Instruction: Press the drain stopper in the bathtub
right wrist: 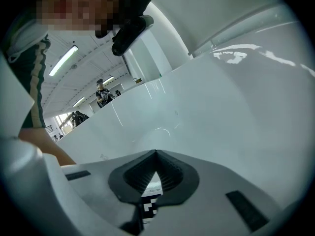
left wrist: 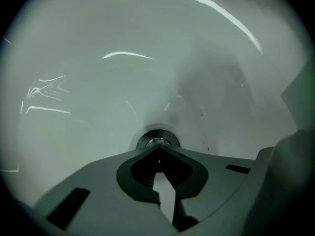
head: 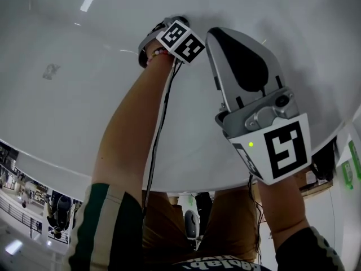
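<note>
**Both grippers closed inside a white tub**

White, glossy bathtub (head: pixel 62 117) wall fills the head view, streaked with reflected light. Beyond its rim lies a bright hall (head: pixel 22 191). The left gripper (head: pixel 163 35) is deep in the basin with its black-and-white marker cube (head: pixel 181 40) facing up. The right gripper (head: pixel 234 49), grey plastic with black pads (head: pixel 245 61), hangs nearer with its jaws together. Lettering on the shirt (head: pixel 225 263) hem is cut off and unreadable.

Left gripper view: the ribbed pads meet at the tips and hold nothing. They sit right at the near edge of the round chrome drain stopper (left wrist: pixel 157 142) in the tub floor; contact is unclear.

Right gripper view: the jaws are closed and empty, aimed along the curved tub side. Strip lights (right wrist: pixel 64 60) and distant people (right wrist: pixel 101 93) show behind.
</note>
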{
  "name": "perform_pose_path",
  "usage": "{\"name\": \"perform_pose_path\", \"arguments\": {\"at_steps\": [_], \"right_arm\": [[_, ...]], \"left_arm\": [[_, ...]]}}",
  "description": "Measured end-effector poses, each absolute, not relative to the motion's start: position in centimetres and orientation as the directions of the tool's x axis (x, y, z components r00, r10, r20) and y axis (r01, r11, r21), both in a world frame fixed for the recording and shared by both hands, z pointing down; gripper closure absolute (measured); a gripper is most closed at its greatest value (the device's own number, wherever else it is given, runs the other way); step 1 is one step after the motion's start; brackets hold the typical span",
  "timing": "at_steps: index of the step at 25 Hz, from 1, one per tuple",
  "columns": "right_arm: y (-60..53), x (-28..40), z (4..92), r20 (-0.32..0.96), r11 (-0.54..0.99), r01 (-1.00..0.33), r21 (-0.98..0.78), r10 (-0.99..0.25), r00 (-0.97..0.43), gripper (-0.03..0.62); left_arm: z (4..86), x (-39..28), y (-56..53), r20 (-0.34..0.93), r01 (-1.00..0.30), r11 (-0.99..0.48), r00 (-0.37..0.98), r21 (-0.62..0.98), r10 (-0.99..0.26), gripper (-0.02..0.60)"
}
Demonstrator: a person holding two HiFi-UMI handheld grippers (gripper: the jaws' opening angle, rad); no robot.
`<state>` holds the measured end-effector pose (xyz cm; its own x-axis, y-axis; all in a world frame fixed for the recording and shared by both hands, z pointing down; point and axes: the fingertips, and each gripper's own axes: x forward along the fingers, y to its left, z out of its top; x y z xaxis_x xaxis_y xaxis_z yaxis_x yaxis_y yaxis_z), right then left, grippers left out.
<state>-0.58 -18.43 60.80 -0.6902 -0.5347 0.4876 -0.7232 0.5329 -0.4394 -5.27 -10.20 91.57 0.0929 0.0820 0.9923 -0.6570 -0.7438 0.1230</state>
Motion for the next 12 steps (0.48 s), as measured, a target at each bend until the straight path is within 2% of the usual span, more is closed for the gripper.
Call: {"name": "perform_pose_path", "arguments": {"at_steps": [5, 12], "right_arm": [[-18.22, -0.73, 60.79, 0.497, 0.54, -0.719, -0.437, -0.522, -0.694, 0.58], [-18.12, -1.24, 60.68, 0.498, 0.546, -0.709, -0.446, -0.507, -0.704, 0.58]], "left_arm": [[91.96, -5.74, -10.04, 0.997, -0.642, -0.763, 0.052, 0.077, 0.057, 0.569], [91.53, -5.43, -10.11, 0.993, -0.708, -0.697, 0.087, 0.115, 0.075, 0.569]]}}
